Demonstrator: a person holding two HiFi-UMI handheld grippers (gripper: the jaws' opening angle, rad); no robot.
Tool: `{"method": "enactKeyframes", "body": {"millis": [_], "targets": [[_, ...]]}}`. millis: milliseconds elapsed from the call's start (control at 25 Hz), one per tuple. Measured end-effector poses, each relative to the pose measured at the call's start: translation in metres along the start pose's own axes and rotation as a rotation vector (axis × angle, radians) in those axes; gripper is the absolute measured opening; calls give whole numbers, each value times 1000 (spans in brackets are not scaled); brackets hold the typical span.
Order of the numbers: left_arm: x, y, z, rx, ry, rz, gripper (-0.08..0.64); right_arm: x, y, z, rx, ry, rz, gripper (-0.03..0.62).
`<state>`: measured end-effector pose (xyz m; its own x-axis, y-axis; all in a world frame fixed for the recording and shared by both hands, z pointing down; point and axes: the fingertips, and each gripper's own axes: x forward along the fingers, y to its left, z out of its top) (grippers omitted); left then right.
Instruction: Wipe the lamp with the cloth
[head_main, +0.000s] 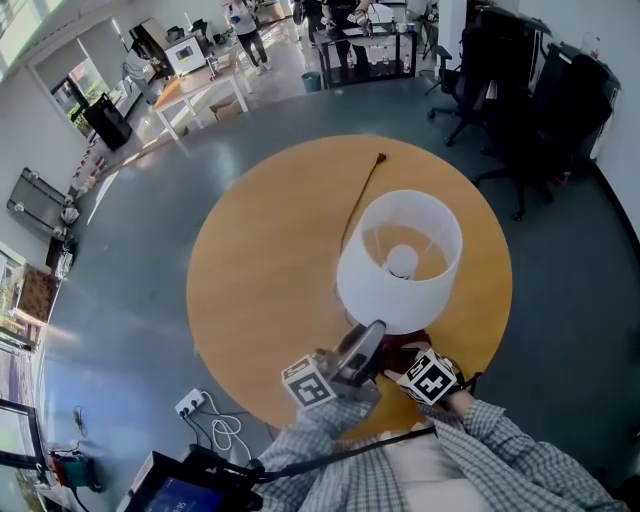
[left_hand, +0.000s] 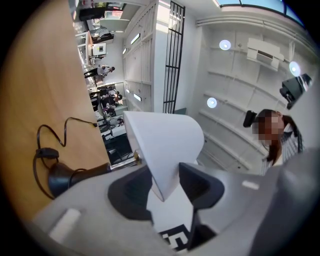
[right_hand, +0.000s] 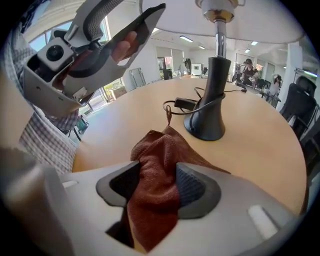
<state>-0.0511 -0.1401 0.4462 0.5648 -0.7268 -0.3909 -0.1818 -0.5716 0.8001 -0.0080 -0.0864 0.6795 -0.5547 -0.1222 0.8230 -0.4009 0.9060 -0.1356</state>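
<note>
The right tool is standing open, and the red-brown cloth is lying loose between its jaws and spilling onto the table just in front. A little past the cloth, the lamp is standing on its dark foot. The left tool is pinching the bottom edge of the white shade, which is stretching away from it.

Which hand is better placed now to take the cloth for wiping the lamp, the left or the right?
Right. The right tongs are open, and the cloth lies between them on the table, so they probably only need to close. The left tongs are shut on the lampshade, likely steadying it.
</note>
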Motion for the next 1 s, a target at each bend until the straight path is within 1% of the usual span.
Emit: {"method": "enactKeyframes", "body": {"millis": [40,80,120,200,280,400,560,680,800,880,1000], "targets": [[0,1,0,0,-1,3,169,0,0,1,34,-5,4,217],[0,1,1,-1,-1,6,169,0,-2,1,75,-8,7,168],[1,2,1,-1,-1,7,169,-1,-4,0,118,-12,12,135],[4,2,1,2,-1,11,170,-4,-12,-1,197,-28,24,107],[4,2,1,10,-2,19,170,-14,-16,1,270,-70,34,100],[-1,1,3,23,-9,33,173,-45,-26,6,366,-170,24,98],[-1,6,-1,27,-18,39,173,-106,-66,8,459,-324,-72,97],[0,6,0,30,-27,47,173,-161,-95,25,485,-460,-144,97],[3,4,5,26,-30,50,173,-220,-114,63,474,-610,-193,95],[-3,4,6,25,-27,51,173,-251,-113,91,438,-705,-204,95],[-7,4,0,25,-27,51,173,-295,-109,130,378,-850,-194,95]]}}
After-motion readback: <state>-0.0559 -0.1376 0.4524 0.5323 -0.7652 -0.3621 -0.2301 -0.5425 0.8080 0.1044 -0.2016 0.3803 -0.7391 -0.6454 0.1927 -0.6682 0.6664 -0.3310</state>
